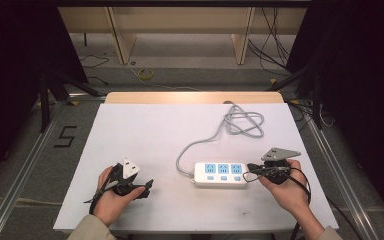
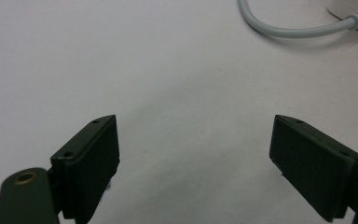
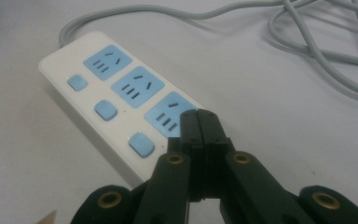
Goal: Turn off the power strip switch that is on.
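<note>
One power strip (image 1: 220, 174) (three sockets, three buttons), two hand-held grippers.

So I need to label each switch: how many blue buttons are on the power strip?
3, in a row along the near edge of the power strip, one beside each socket: far end, middle, and nearest the shut right gripper. None seem hidden.

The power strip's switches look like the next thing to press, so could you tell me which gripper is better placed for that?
Probably the right gripper: its jaws are shut and sit at the near end of the power strip. The left gripper is open over bare table, well apart.
</note>
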Action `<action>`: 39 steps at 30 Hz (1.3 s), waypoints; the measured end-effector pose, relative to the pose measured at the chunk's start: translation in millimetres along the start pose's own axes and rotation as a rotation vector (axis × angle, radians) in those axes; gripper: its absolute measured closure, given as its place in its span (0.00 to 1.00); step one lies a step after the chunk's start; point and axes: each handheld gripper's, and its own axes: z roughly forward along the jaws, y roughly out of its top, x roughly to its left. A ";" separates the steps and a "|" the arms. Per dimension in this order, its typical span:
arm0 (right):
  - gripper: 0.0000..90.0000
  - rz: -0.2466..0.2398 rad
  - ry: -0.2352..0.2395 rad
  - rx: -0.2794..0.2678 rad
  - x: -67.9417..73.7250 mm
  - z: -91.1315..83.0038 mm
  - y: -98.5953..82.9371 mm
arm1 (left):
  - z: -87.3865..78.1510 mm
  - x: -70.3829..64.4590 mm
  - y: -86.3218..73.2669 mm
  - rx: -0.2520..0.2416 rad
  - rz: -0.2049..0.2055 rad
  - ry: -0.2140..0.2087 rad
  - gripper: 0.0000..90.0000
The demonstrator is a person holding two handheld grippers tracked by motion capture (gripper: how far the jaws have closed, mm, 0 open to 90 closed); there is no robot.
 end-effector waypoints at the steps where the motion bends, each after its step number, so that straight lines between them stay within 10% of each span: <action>1: 1.00 0.000 0.000 0.000 0.0 0.0 0.0 | 0.0 0.0 0.0 0.000 0.000 0.000 0.17; 39: 1.00 -0.034 0.026 0.017 12.9 9.1 14.5 | -0.3 -0.3 0.8 -0.003 0.008 0.004 0.17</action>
